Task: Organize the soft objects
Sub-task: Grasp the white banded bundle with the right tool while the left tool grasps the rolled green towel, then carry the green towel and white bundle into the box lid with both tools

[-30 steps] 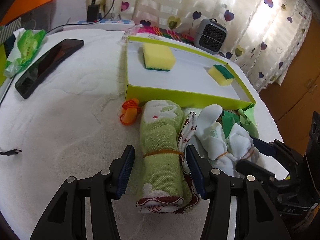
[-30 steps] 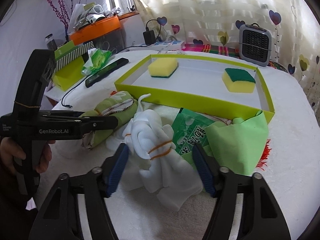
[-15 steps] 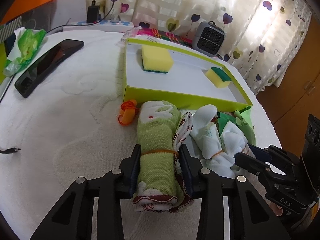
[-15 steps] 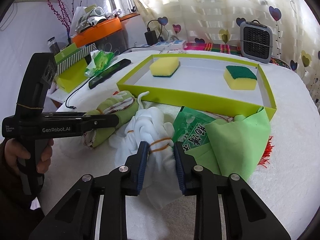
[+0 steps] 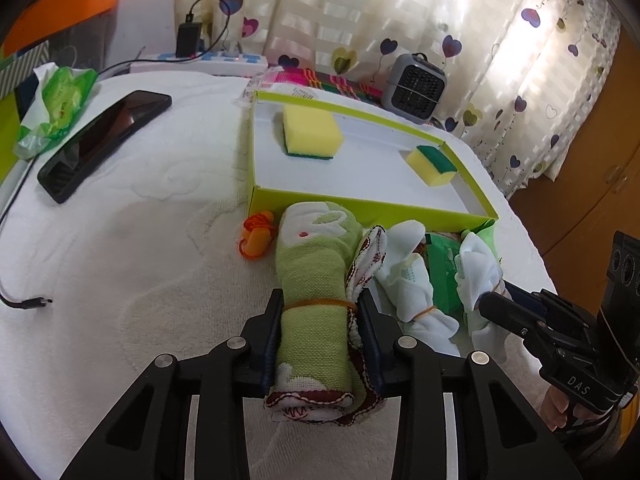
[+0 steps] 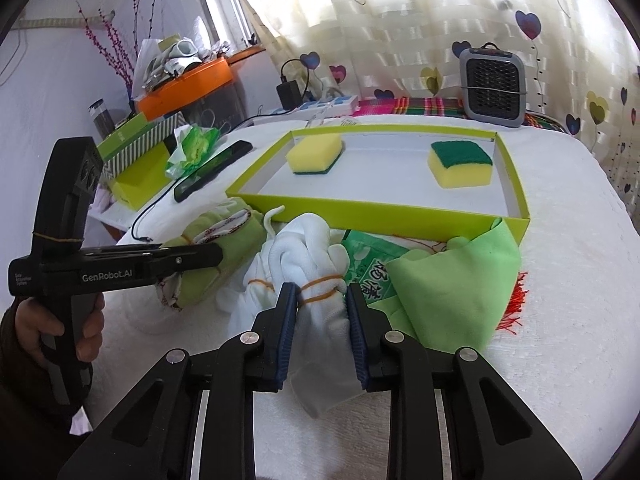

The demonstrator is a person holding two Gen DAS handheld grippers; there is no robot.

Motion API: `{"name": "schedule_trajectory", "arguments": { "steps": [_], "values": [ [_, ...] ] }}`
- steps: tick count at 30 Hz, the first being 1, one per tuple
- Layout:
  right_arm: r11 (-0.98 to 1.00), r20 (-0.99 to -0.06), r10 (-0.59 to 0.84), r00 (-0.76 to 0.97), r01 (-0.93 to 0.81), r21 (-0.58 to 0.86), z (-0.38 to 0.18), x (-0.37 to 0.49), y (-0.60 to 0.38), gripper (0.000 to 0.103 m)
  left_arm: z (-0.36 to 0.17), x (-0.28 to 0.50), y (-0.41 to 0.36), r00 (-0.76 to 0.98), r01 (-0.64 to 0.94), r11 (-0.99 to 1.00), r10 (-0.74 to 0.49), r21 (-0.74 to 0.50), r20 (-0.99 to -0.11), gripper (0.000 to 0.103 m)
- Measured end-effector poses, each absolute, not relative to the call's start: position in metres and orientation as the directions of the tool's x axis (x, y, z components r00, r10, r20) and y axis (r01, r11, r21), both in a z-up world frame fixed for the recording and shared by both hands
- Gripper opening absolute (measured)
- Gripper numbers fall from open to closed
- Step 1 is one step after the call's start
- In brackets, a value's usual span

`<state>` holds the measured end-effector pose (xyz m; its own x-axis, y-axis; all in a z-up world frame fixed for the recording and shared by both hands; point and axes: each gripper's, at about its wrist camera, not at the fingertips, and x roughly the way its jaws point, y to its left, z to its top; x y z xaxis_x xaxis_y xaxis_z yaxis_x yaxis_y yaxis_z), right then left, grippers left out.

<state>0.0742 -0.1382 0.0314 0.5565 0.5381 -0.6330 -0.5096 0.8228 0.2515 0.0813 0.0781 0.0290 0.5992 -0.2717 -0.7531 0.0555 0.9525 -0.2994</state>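
Since a second ago both sets of jaws have come in from standing wide around the bundles. The left hand-held gripper is now clamped on the rolled green towel with a red-stitched white edge, its jaws still closing a little, pads pressing on the roll at its orange rubber band, low in the middle of the left wrist view. The right hand-held gripper is clamped on the bundle of white cloth gloves bound with orange rubber bands, low centre in the right wrist view. Both bundles lie on the white towelling-covered table, just in front of the shallow lime-green cardboard tray. In the tray sit two yellow sponges with green scouring pads, one at the left, one at the right. A light green cloth lies right of the gloves. A black phone lies at upper left.
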Motion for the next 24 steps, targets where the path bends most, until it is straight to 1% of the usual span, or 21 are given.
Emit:
{"name": "schedule_trajectory", "arguments": {
  "steps": [7,14,24],
  "values": [
    [0.83,-0.617,0.538,0.574,-0.491,0.267,0.036,0.073,-0.144,0.026,0.038,0.077,0.079,0.613,0.056,0.952,-0.27,-0.3,-0.743,0.033],
    [0.837,-0.593,0.537,0.601,-0.47,0.281,0.046,0.075,-0.151,0.026,0.058,0.075,0.08,0.643,0.069,0.952,-0.271,-0.298,-0.717,0.033],
    [0.857,-0.577,0.511,0.638,-0.434,0.279,0.062,0.088,-0.157,0.026,0.075,0.099,0.075,0.658,0.087,0.947,-0.288,-0.31,-0.696,0.033]
  ]
}}
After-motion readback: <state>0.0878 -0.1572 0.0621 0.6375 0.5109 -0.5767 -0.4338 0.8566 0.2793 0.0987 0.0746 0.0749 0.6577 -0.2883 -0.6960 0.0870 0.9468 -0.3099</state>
